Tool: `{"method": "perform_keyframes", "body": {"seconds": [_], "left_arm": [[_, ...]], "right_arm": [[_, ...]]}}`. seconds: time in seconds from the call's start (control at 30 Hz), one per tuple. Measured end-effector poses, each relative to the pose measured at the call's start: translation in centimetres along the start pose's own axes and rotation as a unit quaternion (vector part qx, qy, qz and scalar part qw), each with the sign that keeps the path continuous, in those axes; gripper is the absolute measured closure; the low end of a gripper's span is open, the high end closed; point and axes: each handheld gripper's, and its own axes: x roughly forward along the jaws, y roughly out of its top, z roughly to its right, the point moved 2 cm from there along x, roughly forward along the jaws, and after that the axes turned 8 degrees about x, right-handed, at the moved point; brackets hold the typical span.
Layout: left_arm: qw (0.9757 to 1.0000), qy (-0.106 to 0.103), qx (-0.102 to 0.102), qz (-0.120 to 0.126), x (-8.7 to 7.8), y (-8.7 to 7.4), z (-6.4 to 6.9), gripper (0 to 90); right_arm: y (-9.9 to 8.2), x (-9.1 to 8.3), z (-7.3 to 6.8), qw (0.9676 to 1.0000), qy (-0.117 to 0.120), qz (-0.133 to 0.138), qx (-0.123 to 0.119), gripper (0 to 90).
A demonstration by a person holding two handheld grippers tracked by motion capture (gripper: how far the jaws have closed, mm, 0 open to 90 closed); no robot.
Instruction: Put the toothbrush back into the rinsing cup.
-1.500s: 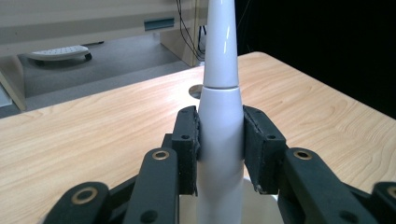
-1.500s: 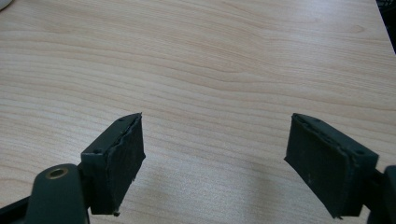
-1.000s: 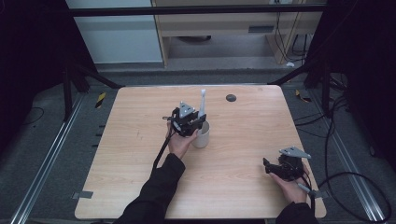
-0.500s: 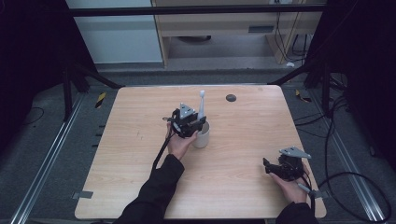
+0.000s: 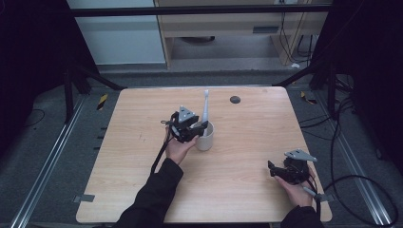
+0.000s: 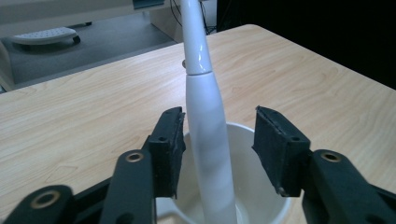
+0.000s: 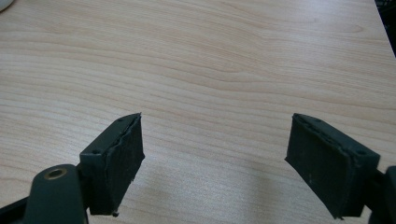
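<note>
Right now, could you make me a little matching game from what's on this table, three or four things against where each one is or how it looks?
Things:
1. electric toothbrush
2. white cup
3. left tongs
4. right tongs

States:
A. open over bare wood near the table's right front corner
B. stands on the table, holding something upright
C. leans inside the cup, neck pointing up
D. jaws either side of the brush handle, just been opening, a gap on one side

Pairs: 1-C, 2-B, 3-D, 4-A
</note>
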Motion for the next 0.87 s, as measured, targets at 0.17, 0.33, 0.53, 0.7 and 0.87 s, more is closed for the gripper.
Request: {"method": "perform_keyframes", "body": {"seconds": [0.17,0.33,0.53,0.7,0.87], "left_arm": [[0.9999,0.002,0.008,-0.009,-2.5,-0.6,-0.7,45.9],[0.9994,0.012,0.022,-0.023,-5.0,-1.8,-1.3,41.5],[0.9982,0.017,0.034,-0.045,-7.3,-4.5,-2.0,35.4],[0.9967,0.021,0.024,-0.075,-8.9,-7.6,-2.9,33.2],[0.9948,0.035,0.013,-0.095,-10.2,-10.2,-4.0,32.1]], "right_arm": [[0.0,-0.1,0.1,1.0,-0.002,0.001,0.0,18.1],[-0.1,-0.2,0.1,1.0,-0.002,0.001,0.001,16.9],[-0.1,-0.4,0.1,1.0,-0.004,0.004,0.002,15.9],[-0.2,-0.8,0.1,1.0,-0.002,0.005,0.005,15.3],[-0.3,-0.8,-0.1,1.0,-0.003,0.005,-0.001,14.9]]}}
